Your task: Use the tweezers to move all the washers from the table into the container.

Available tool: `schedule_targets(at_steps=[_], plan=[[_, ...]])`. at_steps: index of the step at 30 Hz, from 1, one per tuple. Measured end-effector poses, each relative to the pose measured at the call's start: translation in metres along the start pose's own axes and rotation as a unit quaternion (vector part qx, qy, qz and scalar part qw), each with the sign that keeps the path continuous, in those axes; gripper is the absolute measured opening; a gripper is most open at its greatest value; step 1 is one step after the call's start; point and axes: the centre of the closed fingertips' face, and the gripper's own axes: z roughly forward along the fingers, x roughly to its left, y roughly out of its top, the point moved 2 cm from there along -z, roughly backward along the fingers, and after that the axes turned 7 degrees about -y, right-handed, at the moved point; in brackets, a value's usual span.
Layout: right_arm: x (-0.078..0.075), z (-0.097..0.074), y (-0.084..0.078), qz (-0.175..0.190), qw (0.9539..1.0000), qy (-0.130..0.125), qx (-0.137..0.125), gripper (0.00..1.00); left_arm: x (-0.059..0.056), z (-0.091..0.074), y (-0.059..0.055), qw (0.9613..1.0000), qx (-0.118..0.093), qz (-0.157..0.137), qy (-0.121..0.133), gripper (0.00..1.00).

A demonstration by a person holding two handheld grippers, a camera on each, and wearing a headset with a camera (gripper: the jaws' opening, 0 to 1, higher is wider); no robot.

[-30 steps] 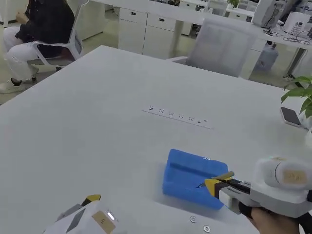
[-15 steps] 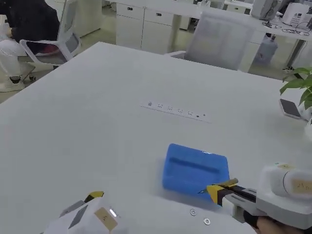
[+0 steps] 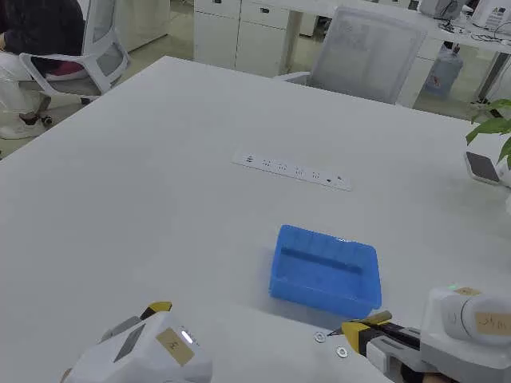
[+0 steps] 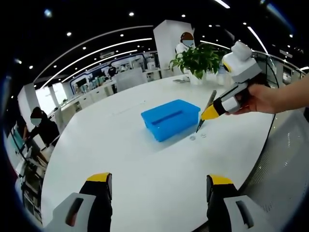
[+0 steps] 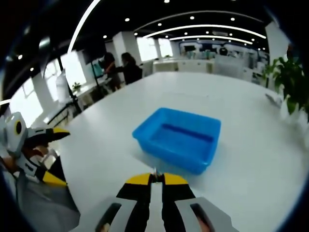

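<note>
- My left tongs (image 4: 158, 186) are spread wide with nothing between them, held low over the near left part of the counter (image 3: 160, 199), well apart from the work.
- The blue container (image 3: 319, 295) sits on the counter right of centre. Its inside looks plain blue from my right gripper view; I cannot tell whether a washer lies in it.
- Two washers (image 3: 320, 337) lie flat on the counter just in front of the container's near wall, close beside each other.
- My right tongs (image 5: 154, 180) are pressed together on the tweezers (image 4: 206, 110), whose dark tip points down just above the washers, near the container's front corner. I cannot tell if the tip touches either one.
- As I judge it, at least these two washers are left to move, and the pick-up of the nearer one is the step in hand.
- The counter is a broad white top with a power strip (image 3: 291, 170) set in it beyond the container.
- Around it is an open office: a grey chair (image 3: 371, 52) at the far edge, a green plant (image 3: 491, 128) at the right, a seated person (image 3: 32, 32) far left, and ceiling lights overhead.
</note>
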Motion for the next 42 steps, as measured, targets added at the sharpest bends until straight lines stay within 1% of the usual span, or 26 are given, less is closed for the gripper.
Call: schedule_targets(at_steps=[2,7,13,16,19,20,22,24,27,30,34,36,39,42], plan=[[-0.002,0.004,-0.002,0.001,1.0,-0.001,0.006,0.04,0.0,0.0,-0.001,1.0,0.001,-0.001,-0.001,0.82],[-0.004,0.01,-0.003,0.009,0.9999,-0.003,0.01,0.04,0.0,0.0,0.0,1.0,0.0,-0.001,-0.001,0.81],[-0.006,0.018,-0.003,0.005,0.9998,-0.006,0.015,0.04,-0.001,0.0,-0.001,1.0,0.002,0.001,-0.004,0.81],[-0.005,0.022,-0.004,0.004,0.9998,-0.004,0.019,0.04,-0.001,0.0,-0.001,1.0,0.002,0.001,-0.002,0.81],[-0.004,0.024,-0.007,-0.01,0.9995,-0.006,0.028,0.04,0.0,0.0,-0.001,1.0,0.002,-0.001,0.0,0.81],[-0.004,0.025,-0.009,-0.023,0.9991,-0.01,0.035,0.04,0.0,0.0,-0.001,1.0,0.002,-0.001,0.0,0.81],[-0.002,0.026,-0.013,-0.046,0.998,-0.009,0.042,0.04,0.001,0.0,-0.002,1.0,0.003,0.0,0.001,0.81],[0.002,0.025,-0.015,-0.051,0.9976,-0.008,0.045,0.04,0.001,0.0,-0.001,1.0,0.003,0.002,0.002,0.81],[0.0,0.026,-0.015,-0.061,0.997,-0.013,0.045,0.03,0.001,-0.001,-0.001,1.0,0.003,0.002,0.004,0.81],[-0.001,0.026,-0.015,-0.056,0.9972,-0.013,0.048,0.02,0.002,-0.001,-0.001,1.0,0.002,-0.001,0.005,0.81],[0.001,0.021,-0.013,-0.06,0.9969,-0.01,0.05,0.02,0.002,-0.001,-0.001,1.0,0.002,0.0,0.005,0.8],[0.004,0.015,-0.011,-0.056,0.9971,-0.001,0.053,0.02,0.002,0.0,-0.001,1.0,0.002,0.001,0.004,0.8],[0.011,0.0,-0.011,-0.06,0.9965,0.013,0.057,0.02,0.001,0.0,-0.001,1.0,0.002,0.002,0.002,0.79],[0.017,-0.016,-0.01,-0.067,0.9957,0.029,0.057,0.02,-0.002,0.0,0.002,0.9999,-0.002,0.008,-0.008,0.72]])
